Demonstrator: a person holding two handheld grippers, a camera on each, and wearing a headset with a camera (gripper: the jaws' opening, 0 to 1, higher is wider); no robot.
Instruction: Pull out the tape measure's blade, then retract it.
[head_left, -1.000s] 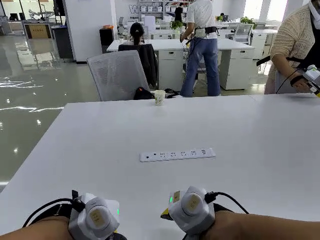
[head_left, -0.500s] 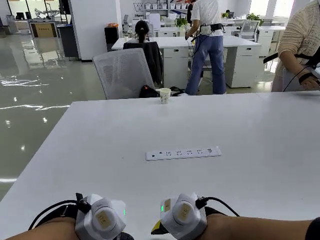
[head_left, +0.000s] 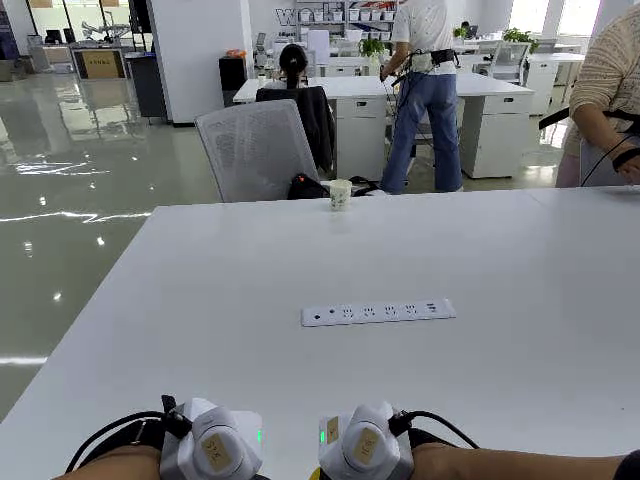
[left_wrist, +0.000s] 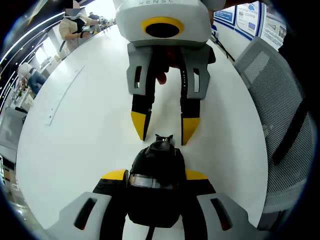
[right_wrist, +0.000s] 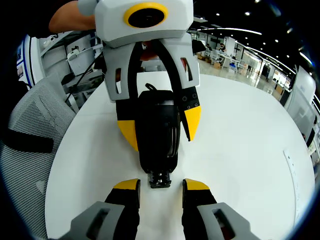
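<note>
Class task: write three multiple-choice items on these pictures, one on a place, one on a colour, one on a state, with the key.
1. Where does the power strip lie?
A on the white table
B in a drawer
C on a shelf

2. What colour is the tape measure case?
A red
B black
C white

3. How do the right tongs stand?
A shut on a pen
B shut on the case
C open beside the blade's tip

Key: 1 A, it lies flat mid-table; 2 B, black between the left tongs; 3 C, gaps show either side.
</note>
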